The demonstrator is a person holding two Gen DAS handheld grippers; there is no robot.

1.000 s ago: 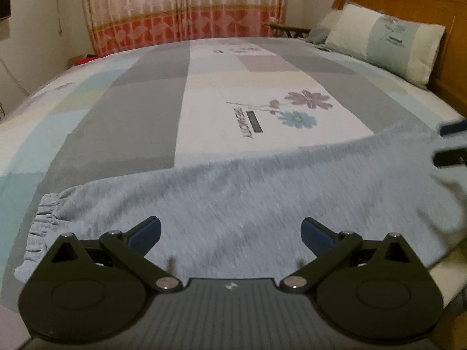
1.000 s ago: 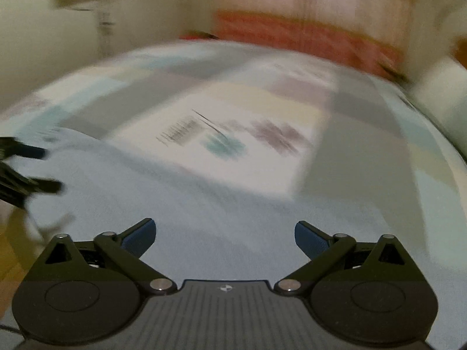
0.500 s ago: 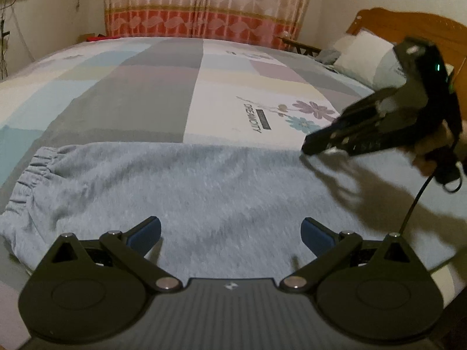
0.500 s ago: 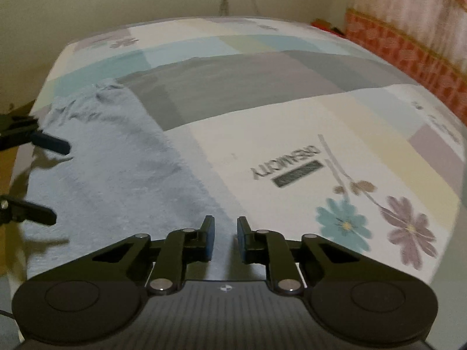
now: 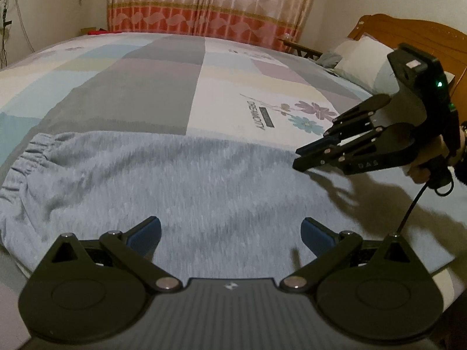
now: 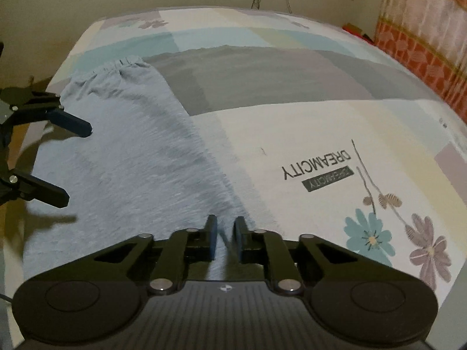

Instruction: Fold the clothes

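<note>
One light grey fleece garment (image 5: pixel 181 186) with an elastic cuff lies on one patchwork-print bedsheet (image 5: pixel 151 93). Two black two-finger grippers show: the left gripper (image 5: pixel 230 233) at six o'clock, the right gripper (image 5: pixel 300 159) at three. One white pillow (image 5: pixel 362 58) and one pink-and-red patterned curtain (image 5: pixel 210 3) sit toward twelve to two o'clock.

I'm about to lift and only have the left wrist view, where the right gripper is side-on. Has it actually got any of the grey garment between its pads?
Observer: Yes. The right wrist view shows the right gripper shut on a raised fold of the grey garment, at its edge beside the bedsheet.
Operator: Is my left gripper touching the cloth?
Observer: It seems not. From there the left gripper is open, its fingers above the garment's opposite edge, their shadows falling apart from them.
</note>
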